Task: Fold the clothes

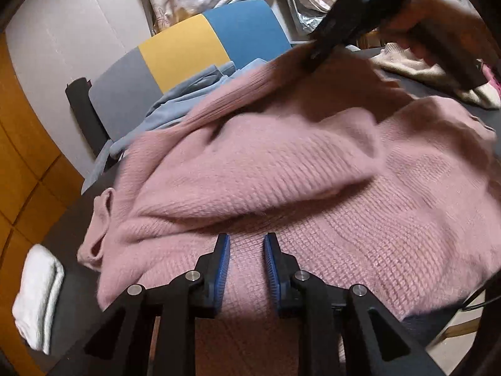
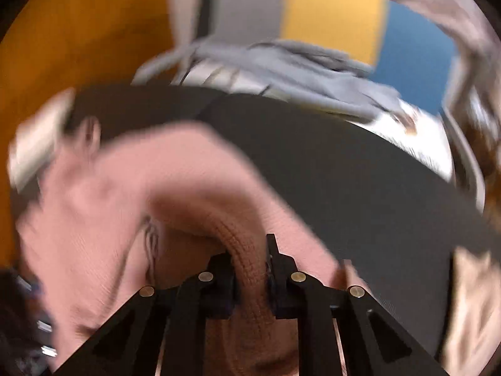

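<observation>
A pink knitted sweater (image 1: 281, 172) lies rumpled across a dark table (image 1: 438, 91). My left gripper (image 1: 247, 250) sits at the sweater's near edge, its blue pads closed on a strip of the knit that runs between them. At the far side, my right gripper (image 1: 316, 56), held by a person's hand (image 1: 438, 15), lifts the sweater's far edge. The right wrist view is blurred. It shows a thick ribbed roll of the pink sweater (image 2: 109, 203) clamped in my right gripper (image 2: 250, 263), above the table (image 2: 344, 172).
A chair (image 1: 184, 47) with a grey, yellow and blue back stands behind the table, a blue-grey garment (image 1: 188, 94) draped over it. A folded white cloth (image 1: 37, 291) lies at the table's left edge. A cream garment (image 1: 416, 72) lies at the far right.
</observation>
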A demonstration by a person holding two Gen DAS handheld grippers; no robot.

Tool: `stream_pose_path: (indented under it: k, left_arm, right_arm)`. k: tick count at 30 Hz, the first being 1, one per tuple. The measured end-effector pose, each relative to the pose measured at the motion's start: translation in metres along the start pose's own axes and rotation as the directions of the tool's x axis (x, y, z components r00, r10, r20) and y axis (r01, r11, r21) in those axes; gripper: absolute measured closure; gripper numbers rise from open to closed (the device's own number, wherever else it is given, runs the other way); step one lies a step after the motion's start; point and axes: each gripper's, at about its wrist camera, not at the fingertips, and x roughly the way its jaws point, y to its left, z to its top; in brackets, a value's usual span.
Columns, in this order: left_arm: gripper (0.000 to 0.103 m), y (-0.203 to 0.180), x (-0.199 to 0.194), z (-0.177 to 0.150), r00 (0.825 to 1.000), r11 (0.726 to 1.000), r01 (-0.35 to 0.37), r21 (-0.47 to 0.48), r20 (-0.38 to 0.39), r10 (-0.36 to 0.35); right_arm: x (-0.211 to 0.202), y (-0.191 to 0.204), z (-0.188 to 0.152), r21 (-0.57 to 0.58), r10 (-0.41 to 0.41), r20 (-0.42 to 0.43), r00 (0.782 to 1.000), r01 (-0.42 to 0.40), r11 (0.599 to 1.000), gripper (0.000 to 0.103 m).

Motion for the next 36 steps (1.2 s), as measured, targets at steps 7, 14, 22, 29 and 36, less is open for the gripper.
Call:
stream_pose_path:
  k: [7, 14, 22, 29, 36]
  left_arm:
    - [0.078, 0.034, 0.033, 0.03, 0.999, 0.998, 0.001, -0.064, -0.041, -0.003]
    - [0.078, 0.087, 0.05, 0.046, 0.99, 0.918, 0.024, -0.396, -0.117, -0.076]
    - [0.075, 0.068, 0.001, -0.001, 0.911, 0.735, 0.292, -0.612, -0.057, -0.409]
    - [0.068, 0.088, -0.002, -0.02, 0.916, 0.64, 0.229, -0.734, -0.06, -0.396]
    - [0.057, 0.089, 0.025, -0.03, 0.874, 0.537, 0.244, -0.807, -0.057, -0.483]
  right_arm:
    - [-0.003, -0.104, -0.067, 0.371, -0.01, -0.121, 0.993, 0.055, 0.927, 0.092]
    - [-0.026, -0.096, -0.116, 0.437, -0.002, -0.007, 1.0, 0.005, 0.899, 0.092]
    - [-0.043, -0.083, -0.112, 0.454, -0.113, 0.044, 0.993, 0.081, 0.887, 0.078]
    - [-0.062, 0.0, -0.081, 0.119, -0.131, 0.141, 0.981, 0.115, 0.986, 0.043]
    - [-0.001, -0.001, -0.082, 0.089, -0.167, -0.025, 0.986, 0.169, 0.982, 0.032]
